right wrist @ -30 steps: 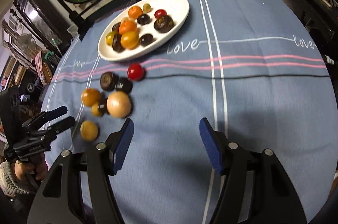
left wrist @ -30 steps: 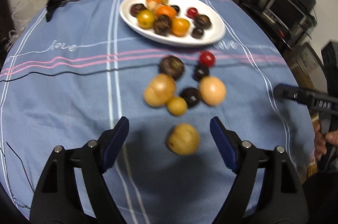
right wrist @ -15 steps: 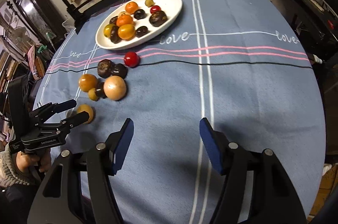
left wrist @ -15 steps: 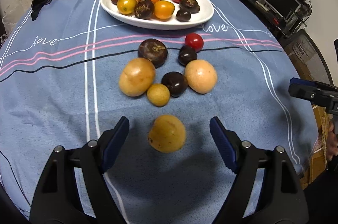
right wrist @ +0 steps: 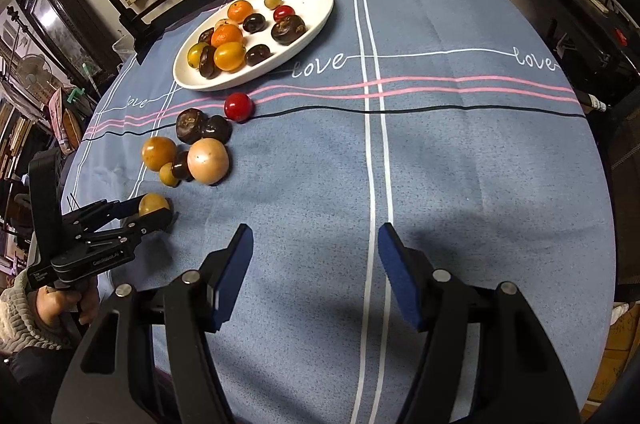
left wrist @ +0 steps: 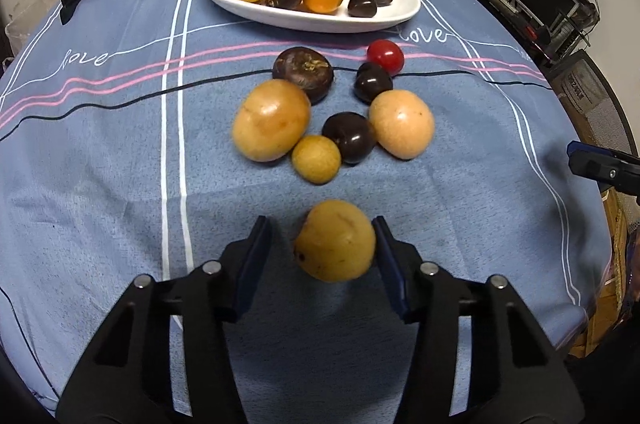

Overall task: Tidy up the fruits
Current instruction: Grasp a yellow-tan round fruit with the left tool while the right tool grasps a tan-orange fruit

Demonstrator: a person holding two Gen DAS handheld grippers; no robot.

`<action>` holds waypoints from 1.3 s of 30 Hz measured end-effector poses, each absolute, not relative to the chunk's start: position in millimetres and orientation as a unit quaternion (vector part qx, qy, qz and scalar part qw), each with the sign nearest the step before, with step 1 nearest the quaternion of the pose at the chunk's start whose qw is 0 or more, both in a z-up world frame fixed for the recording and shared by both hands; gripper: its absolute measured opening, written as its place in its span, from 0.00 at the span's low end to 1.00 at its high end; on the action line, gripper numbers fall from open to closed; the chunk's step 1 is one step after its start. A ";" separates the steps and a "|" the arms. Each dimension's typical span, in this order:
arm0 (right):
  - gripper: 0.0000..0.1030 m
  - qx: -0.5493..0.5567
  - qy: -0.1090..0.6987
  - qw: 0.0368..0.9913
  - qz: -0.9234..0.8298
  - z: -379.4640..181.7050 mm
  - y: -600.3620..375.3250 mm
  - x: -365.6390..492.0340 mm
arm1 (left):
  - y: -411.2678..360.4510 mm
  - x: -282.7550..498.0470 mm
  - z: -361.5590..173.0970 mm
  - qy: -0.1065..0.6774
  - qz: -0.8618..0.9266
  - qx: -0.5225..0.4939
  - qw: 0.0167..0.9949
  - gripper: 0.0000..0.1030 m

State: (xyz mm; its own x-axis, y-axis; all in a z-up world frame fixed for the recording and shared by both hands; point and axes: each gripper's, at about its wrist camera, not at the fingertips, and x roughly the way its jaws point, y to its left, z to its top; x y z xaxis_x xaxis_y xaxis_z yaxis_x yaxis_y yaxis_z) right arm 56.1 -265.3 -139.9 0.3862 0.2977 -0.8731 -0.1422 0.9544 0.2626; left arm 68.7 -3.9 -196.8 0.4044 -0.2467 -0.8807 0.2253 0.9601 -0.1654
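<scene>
Round table w/ blue striped tablecloth [left wrist: 100, 152]: the left gripper [left wrist: 322, 252] brackets a yellow fruit [left wrist: 335, 241] near the cloth's near edge, jaws partly closed, right pad touching the fruit, left pad a small gap off. Right gripper [right wrist: 316, 264] hangs spread wide over bare cloth, holding nothing. A loose fruit cluster [left wrist: 332, 116] sits mid-table; white oval plate [left wrist: 308, 20] w/ more fruit toward the far edge.
</scene>
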 end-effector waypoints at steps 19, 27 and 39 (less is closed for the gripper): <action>0.63 0.026 0.545 0.808 0.223 -157.4 -192.0 93.8 | 38.1 40.8 -184.0 0.516 -0.085 -0.016 0.852 0.37; 0.63 0.001 0.554 0.799 0.235 -170.7 -156.9 122.0 | 61.2 23.1 -184.8 0.522 -0.050 -0.034 0.851 0.37; 0.67 -0.031 0.508 0.844 0.171 -156.3 -192.7 126.0 | 55.7 30.4 -183.8 0.520 -0.055 -0.037 0.851 0.37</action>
State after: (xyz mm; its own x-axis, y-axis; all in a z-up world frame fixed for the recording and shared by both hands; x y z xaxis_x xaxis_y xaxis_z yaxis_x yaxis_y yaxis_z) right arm 126.0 -192.7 -156.3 0.4256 0.2565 -0.8678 -0.3202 0.9396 0.1207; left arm 30.4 55.7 -183.8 0.4527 -0.1330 -0.8817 0.0555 0.9911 -0.1210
